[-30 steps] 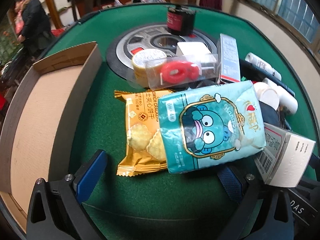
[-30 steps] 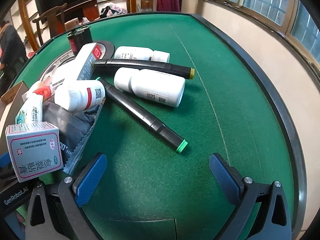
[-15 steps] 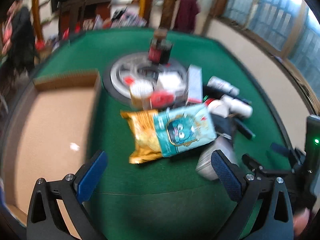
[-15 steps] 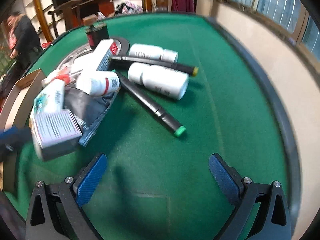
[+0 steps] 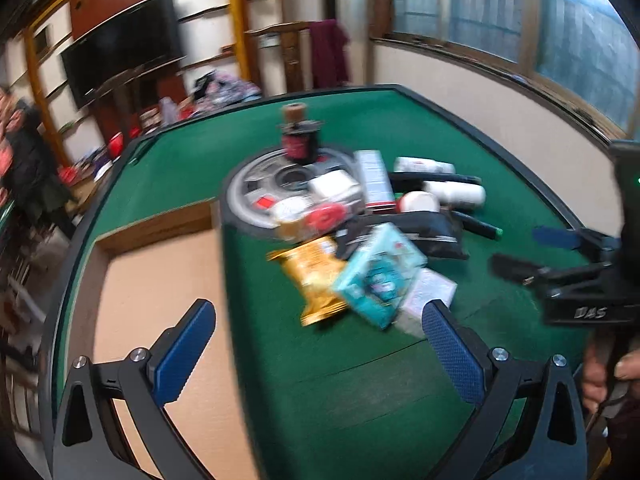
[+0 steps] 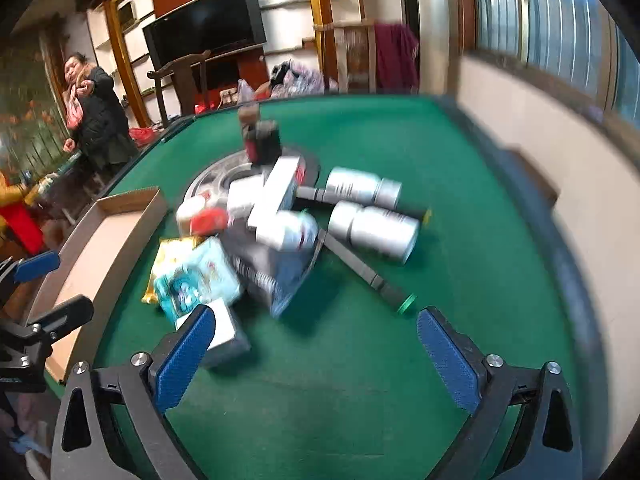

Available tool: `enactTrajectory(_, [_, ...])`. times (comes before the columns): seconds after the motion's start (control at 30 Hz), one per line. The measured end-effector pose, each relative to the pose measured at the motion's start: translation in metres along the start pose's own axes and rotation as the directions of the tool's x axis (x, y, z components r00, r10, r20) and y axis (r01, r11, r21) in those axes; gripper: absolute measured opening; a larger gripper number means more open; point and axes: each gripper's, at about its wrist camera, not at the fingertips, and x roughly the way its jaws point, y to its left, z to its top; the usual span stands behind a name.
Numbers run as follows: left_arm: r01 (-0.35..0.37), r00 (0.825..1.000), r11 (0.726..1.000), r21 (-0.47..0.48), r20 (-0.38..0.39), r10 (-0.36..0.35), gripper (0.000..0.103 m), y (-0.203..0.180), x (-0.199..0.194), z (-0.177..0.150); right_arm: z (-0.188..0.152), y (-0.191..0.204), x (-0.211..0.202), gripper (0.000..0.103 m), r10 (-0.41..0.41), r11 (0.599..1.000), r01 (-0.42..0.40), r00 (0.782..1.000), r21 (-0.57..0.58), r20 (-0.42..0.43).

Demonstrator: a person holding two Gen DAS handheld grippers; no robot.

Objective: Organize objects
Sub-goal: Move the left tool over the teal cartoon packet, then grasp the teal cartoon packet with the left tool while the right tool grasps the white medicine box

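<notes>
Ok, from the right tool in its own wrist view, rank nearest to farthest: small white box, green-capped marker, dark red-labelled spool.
1. small white box, touching the tool's left finger.
2. green-capped marker, ahead, centre.
3. dark red-labelled spool, far back on the round disc.

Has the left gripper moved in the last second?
Yes. The left gripper has pulled back from the snack pile; the cardboard box now lies partly between its fingers.

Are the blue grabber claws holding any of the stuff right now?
No. The left gripper and the right gripper are both wide open, with nothing between their blue pads. The pile lies on the green table.
</notes>
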Motion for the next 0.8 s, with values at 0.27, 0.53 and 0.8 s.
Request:
enactTrajectory(0.27, [0.086,0.99,0.987,0.134,-0.119,-0.07,0.042,-0.038,0.053,0.012,-0.011,-0.025,0.015,0.102,0.019,0.995,-0.016,0.999,0.097,-0.029])
enactTrajectory(0.53, [0.148,0.971,0.978,0.149,-0.212,-0.114,0.042,-0.032,0.087,0.019,-0.013,-0.044,0.026,0.102,0.066,0.982,-0.062,0.998,0.181,-0.02])
enactTrajectory(0.8, [0.238,0.949,0.935,0.264,-0.27,-0.165,0.032,-0.077,0.087,0.007,-0.016,-0.051,0.025,0.102,0.093,0.969,-0.092,0.996,0.229,0.007])
